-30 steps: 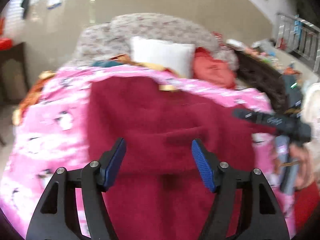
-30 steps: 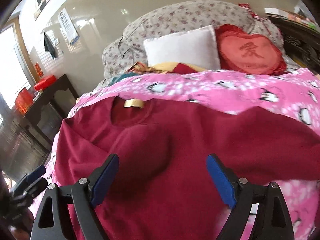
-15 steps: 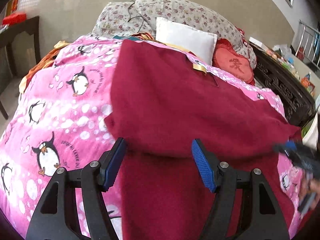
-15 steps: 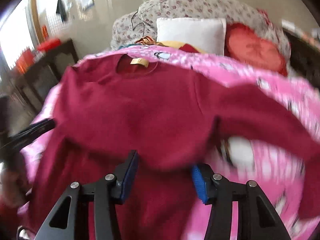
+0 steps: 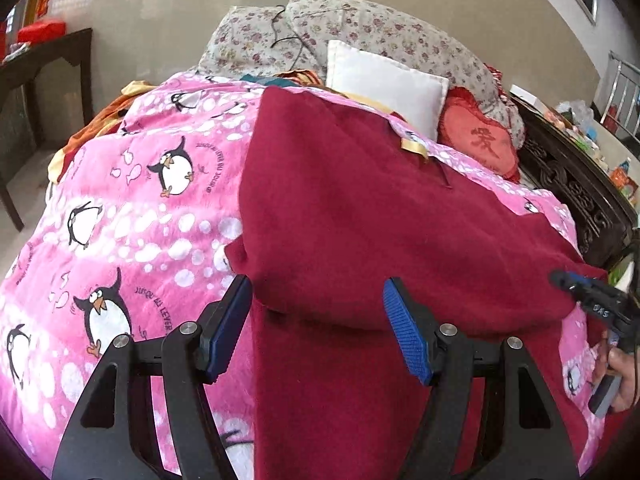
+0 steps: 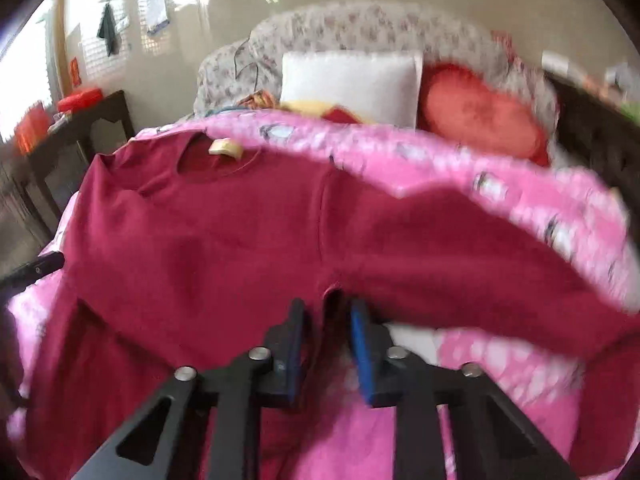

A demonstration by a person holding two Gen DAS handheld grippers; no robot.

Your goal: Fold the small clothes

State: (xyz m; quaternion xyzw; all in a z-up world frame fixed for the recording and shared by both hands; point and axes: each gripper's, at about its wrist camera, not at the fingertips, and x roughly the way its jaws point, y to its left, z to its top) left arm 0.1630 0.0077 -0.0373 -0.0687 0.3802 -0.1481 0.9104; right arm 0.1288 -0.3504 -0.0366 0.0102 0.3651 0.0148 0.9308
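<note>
A dark red long-sleeved top [image 5: 360, 216] lies spread on a pink penguin blanket [image 5: 132, 208], with its left side folded over the body. My left gripper [image 5: 316, 320] is open, with its jaws on either side of the folded edge. In the right wrist view the top [image 6: 208, 232] lies with its neck label [image 6: 226, 147] away from me and its right sleeve [image 6: 480, 248] stretched out to the right. My right gripper [image 6: 326, 332] is shut on the top's cloth near the right armpit. The right gripper also shows at the right edge of the left wrist view [image 5: 592, 304].
At the head of the bed are a white pillow [image 5: 384, 84], a red heart cushion [image 5: 480, 140] and a floral quilt [image 5: 360, 36]. A dark carved bed frame [image 5: 572, 188] runs along the right. A dark side table [image 5: 44, 68] stands at the left.
My right gripper went from wide open to pinched on the cloth at the armpit. The left view swung and settled over the folded left edge, with its jaws still open.
</note>
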